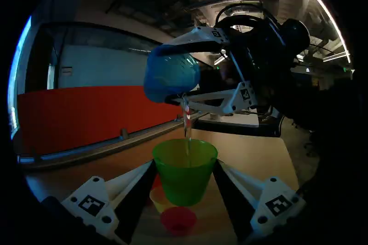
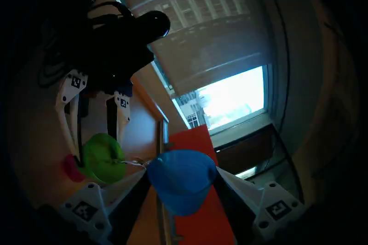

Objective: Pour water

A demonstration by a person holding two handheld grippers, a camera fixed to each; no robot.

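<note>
— Left gripper (image 1: 184, 168), low in the left gripper view: what were its jaws doing?

— Pinching the green cup (image 1: 185, 178) from both sides at lower centre, upright, with its rim level. Just below it in the frame, a small red cup (image 1: 178, 219) and a yellow cup (image 1: 160, 199) sat on the wooden table (image 1: 257, 153).

— And the water?

— A thin stream (image 1: 187, 123) fell from the blue cup (image 1: 170, 75) above, straight into the green one. The right gripper (image 1: 166, 76) had its jaws clamped on that blue cup at upper centre, tipped with its lip down.

— How should the pour have been handled?

— My judgement: hold the green cup still and level, keep the blue lip over the middle of the mouth, and tilt slowly so the stream ran thin. A quick tip could have overshot the far rim and wetted the table. Level the blue cup before the green one neared full; how full it was, I couldn't tell.

— Any writing?

— None legible. Black-and-white square markers (image 1: 92, 204) sat on each gripper. A small sign (image 1: 67, 71) on the far wall, upper left, was too small to read.
</note>
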